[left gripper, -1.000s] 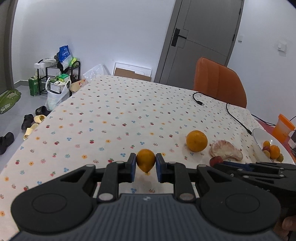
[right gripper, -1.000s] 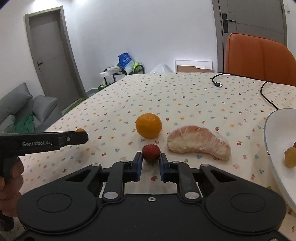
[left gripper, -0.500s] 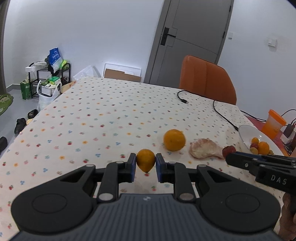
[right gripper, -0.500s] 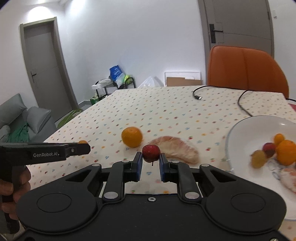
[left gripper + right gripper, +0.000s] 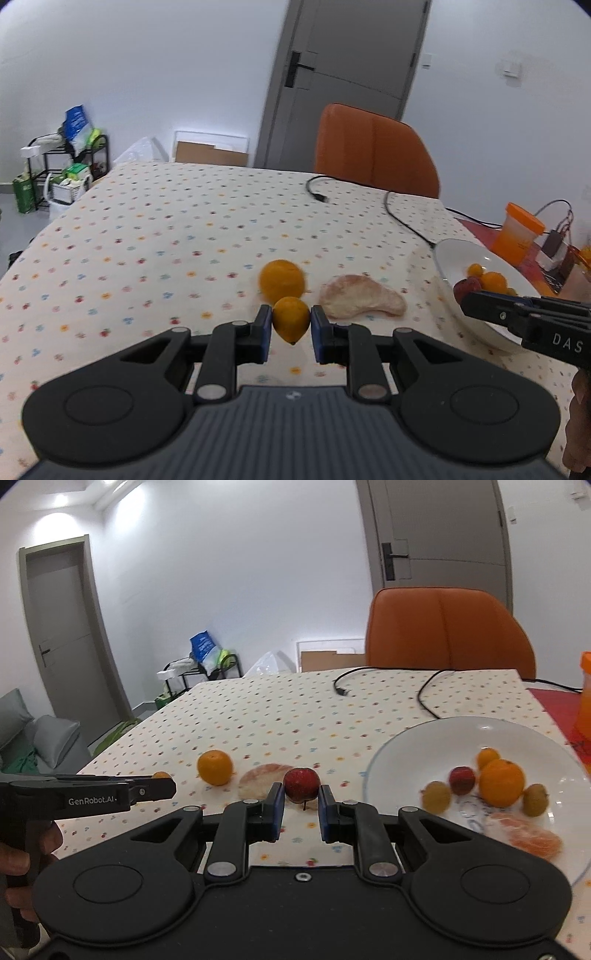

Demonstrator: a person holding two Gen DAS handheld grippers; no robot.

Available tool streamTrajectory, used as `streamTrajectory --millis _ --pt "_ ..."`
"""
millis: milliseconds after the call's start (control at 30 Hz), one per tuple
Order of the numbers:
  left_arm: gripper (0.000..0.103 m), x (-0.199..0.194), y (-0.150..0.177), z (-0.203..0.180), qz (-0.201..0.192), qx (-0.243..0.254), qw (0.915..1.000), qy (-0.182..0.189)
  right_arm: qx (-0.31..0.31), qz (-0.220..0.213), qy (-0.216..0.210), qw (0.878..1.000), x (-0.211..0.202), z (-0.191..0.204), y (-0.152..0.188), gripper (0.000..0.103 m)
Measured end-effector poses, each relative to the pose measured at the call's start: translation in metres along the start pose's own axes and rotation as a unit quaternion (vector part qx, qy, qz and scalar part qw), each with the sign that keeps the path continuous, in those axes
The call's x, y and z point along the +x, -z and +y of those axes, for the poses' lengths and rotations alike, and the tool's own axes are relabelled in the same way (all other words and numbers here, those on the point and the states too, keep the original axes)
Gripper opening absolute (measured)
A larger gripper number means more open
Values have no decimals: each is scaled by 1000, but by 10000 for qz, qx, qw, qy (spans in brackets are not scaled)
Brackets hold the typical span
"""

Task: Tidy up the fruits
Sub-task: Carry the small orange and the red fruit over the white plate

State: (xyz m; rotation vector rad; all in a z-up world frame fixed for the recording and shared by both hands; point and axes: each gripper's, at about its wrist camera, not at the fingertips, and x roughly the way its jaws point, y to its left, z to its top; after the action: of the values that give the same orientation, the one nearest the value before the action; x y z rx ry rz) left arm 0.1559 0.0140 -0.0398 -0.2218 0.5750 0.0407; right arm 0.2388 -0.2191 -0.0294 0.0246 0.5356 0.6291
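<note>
Now left gripper [image 5: 291,326] jaws clamping a yellow-orange fruit [image 5: 291,319], right gripper [image 5: 301,805] jaws clamping a red fruit [image 5: 301,784]

L hand-held gripper [image 5: 291,326] clamped, R hand-held gripper [image 5: 301,805] clamped, both raised

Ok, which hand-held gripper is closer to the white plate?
Right. The right hand-held gripper sits beside the white plate; the left hand-held gripper is farther left, nearer the loose orange.

Even, bright indoor lighting; ceiling lights [image 5: 110,483] glare at upper left. Strong fisheye curvature, dark corners. Plate fruit [image 5: 498,782] slightly motion-blurred.
</note>
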Motion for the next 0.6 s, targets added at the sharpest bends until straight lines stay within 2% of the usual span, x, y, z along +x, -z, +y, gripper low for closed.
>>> streamTrajectory --millis 600 --pt "21 19 -3 -59 83 464 9969 635 374 -230 795 9959 -44 -53 11 18"
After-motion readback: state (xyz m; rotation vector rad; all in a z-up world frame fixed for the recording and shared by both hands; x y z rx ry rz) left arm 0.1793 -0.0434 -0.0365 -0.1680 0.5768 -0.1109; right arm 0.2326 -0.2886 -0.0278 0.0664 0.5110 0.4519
